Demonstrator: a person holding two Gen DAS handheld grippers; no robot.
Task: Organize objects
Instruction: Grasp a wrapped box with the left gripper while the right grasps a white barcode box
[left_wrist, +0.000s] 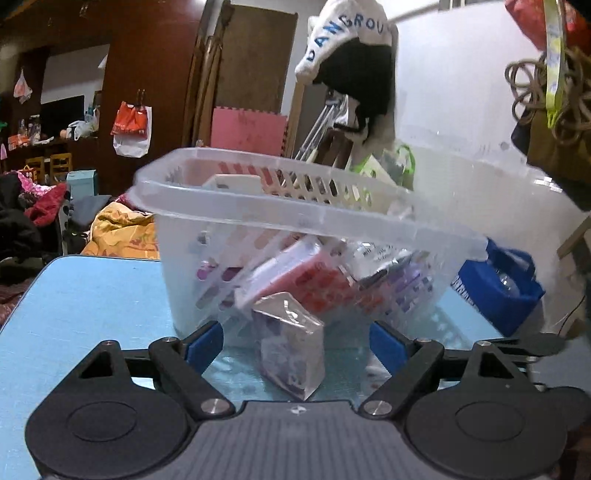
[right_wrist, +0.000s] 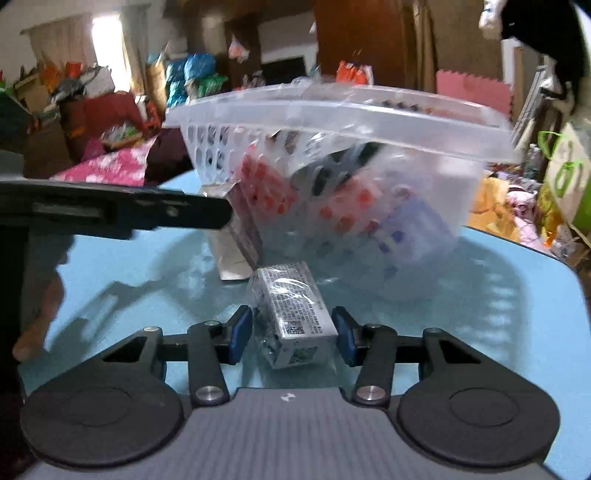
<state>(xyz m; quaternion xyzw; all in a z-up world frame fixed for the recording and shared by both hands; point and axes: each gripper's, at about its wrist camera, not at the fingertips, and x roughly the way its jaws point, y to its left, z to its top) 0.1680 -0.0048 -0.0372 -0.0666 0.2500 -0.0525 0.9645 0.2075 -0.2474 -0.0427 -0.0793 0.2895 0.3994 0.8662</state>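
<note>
Plastic-wrapped box lies between the right gripper's parted fingers, untouched. Left gripper gapes too, basket ahead on the desk.

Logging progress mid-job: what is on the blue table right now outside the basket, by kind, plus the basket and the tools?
Clear slotted basket: 1, packets inside too jumbled to count
Wrapped box on the blue table, between the open right tool pads: 1
Flat carton leaning at the basket: 1
Tools: 2, left tool also open
Total: 5
</note>
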